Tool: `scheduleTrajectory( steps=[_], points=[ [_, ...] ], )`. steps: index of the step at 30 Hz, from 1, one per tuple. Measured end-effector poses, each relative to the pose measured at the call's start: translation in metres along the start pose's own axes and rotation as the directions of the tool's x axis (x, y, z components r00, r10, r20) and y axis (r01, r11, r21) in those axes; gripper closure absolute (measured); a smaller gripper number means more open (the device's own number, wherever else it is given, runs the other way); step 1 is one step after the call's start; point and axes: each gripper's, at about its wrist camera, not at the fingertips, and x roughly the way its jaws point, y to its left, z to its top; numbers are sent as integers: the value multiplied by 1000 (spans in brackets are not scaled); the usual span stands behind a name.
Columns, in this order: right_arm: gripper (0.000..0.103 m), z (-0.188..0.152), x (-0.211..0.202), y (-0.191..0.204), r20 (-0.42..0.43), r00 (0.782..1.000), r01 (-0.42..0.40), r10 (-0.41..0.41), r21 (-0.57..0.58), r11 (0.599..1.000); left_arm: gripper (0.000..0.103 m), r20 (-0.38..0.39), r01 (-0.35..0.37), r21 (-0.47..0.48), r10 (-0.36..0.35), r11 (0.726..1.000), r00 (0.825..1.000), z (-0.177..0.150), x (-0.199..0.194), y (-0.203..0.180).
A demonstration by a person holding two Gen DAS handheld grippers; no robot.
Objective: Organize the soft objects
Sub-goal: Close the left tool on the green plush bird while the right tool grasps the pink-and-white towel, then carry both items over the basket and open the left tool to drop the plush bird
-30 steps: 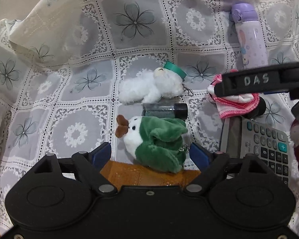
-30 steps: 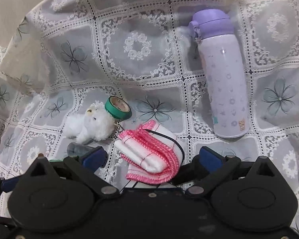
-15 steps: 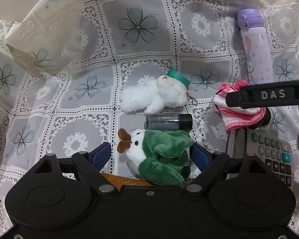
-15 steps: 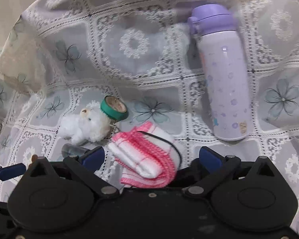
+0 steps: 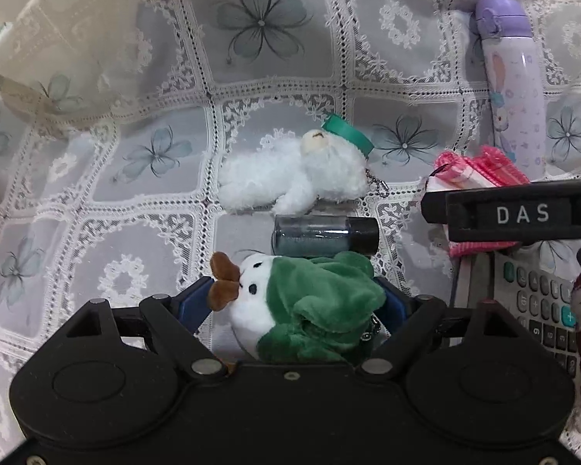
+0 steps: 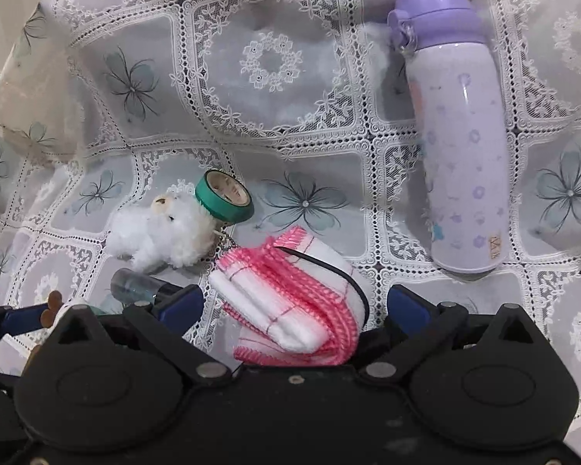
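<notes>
A green and white plush toy (image 5: 310, 306) lies between the blue fingers of my left gripper (image 5: 296, 302), which is closing around it. A fluffy white plush (image 5: 294, 174) lies further out on the lace cloth; it also shows in the right wrist view (image 6: 162, 232). A folded pink and white cloth (image 6: 294, 306) lies between the fingers of my right gripper (image 6: 294, 306), which stands open around it. The pink cloth shows in the left wrist view (image 5: 472, 172), partly hidden by the right gripper's black finger.
A lilac bottle (image 6: 457, 147) lies at the right. A green tape roll (image 6: 224, 195) leans on the white plush. A dark glitter vial (image 5: 325, 234) lies between the two plush toys. A calculator (image 5: 538, 310) sits at the right.
My left gripper has moved forward over the green plush, and its fingers have drawn in against it. My right gripper has advanced around the pink cloth.
</notes>
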Motion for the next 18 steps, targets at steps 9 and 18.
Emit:
scheduleTrajectory(
  steps=[9, 18],
  points=[
    [1, -1, 11, 2, -9, 1000, 16, -16, -20, 1000, 40, 33, 28, -1, -28, 1000, 999, 5, -5, -3],
    [24, 0, 17, 8, -24, 999, 37, -38, -54, 998, 40, 57, 31, -7, -30, 1000, 998, 7, -22, 0]
  ],
)
